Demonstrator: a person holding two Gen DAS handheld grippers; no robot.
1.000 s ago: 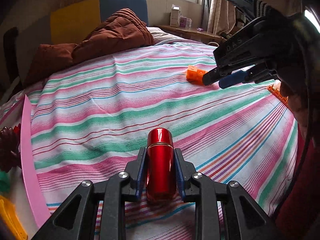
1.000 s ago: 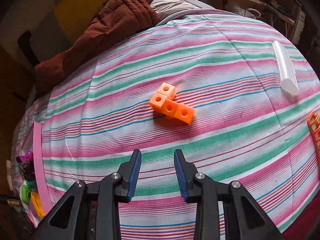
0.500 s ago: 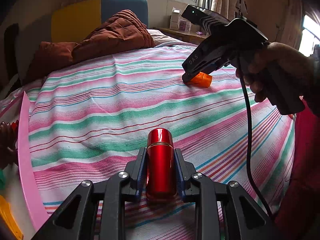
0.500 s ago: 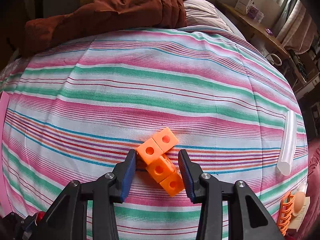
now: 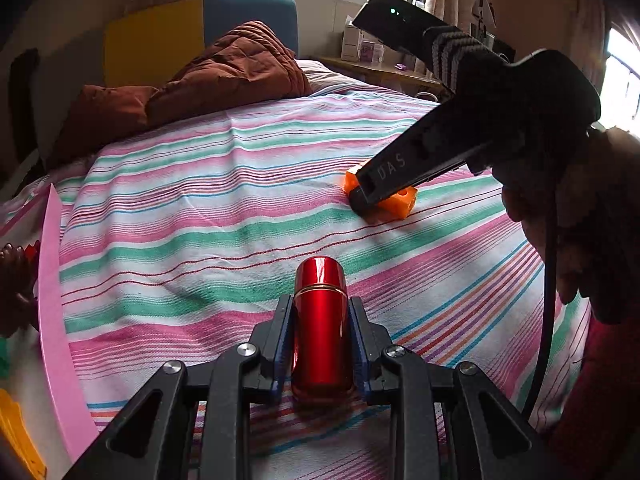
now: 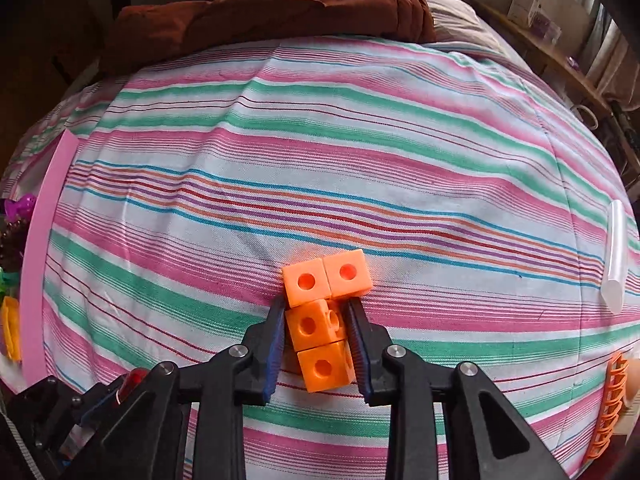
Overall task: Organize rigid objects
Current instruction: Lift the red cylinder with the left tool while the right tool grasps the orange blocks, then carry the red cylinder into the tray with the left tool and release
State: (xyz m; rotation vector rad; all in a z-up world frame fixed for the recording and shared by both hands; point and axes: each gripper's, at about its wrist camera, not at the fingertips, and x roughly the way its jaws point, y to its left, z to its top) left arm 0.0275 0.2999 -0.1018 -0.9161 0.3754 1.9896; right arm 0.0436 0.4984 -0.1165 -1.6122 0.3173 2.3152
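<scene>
Red cylinder (image 5: 320,320) clamped in left tongs (image 5: 320,344), right tongs (image 6: 316,344) closing around orange blocks (image 6: 320,320)

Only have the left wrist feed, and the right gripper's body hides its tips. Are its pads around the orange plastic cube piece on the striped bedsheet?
Observer: Yes. In the right wrist view the right gripper is closing with the orange plastic cube piece between its pads, which flank the two nearer cubes of four.
Operator: Piece's shape?
Observer: An L. Three cubes run in a line toward the camera, and a fourth sits to the right of the far one.
Operator: Anything else on that side?
Observer: A translucent white plastic tube lies well apart, near the sheet's right edge.
</scene>
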